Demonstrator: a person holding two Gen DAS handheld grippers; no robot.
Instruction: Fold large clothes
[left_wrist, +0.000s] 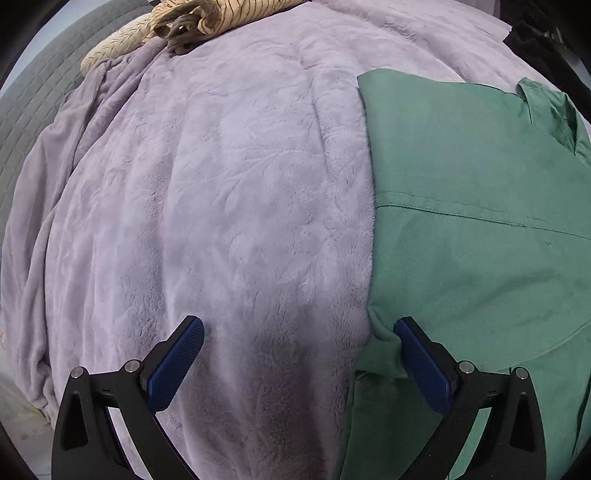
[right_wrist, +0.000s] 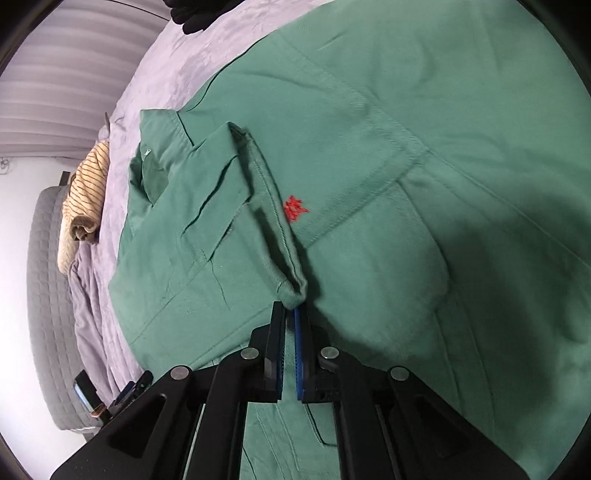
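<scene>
A large green jacket (right_wrist: 424, 155) with a small red embroidered mark (right_wrist: 294, 209) lies spread on a lilac plush blanket (left_wrist: 221, 192). My right gripper (right_wrist: 290, 309) is shut on a raised fold of the jacket's front edge (right_wrist: 291, 286), which lifts off the cloth below. In the left wrist view the same green jacket (left_wrist: 480, 229) covers the right side. My left gripper (left_wrist: 299, 328) hangs open over the jacket's left edge. Its right finger (left_wrist: 417, 350) rests by the green hem, and its left finger (left_wrist: 181, 354) is over bare blanket.
A cream striped garment (left_wrist: 184, 18) lies bunched at the blanket's far end, also seen as the striped garment (right_wrist: 86, 192). A grey quilted mattress (right_wrist: 48, 295) shows beyond the blanket. Something black (right_wrist: 195, 14) lies at the far edge. Small dark items (right_wrist: 110, 395) sit at the lower left.
</scene>
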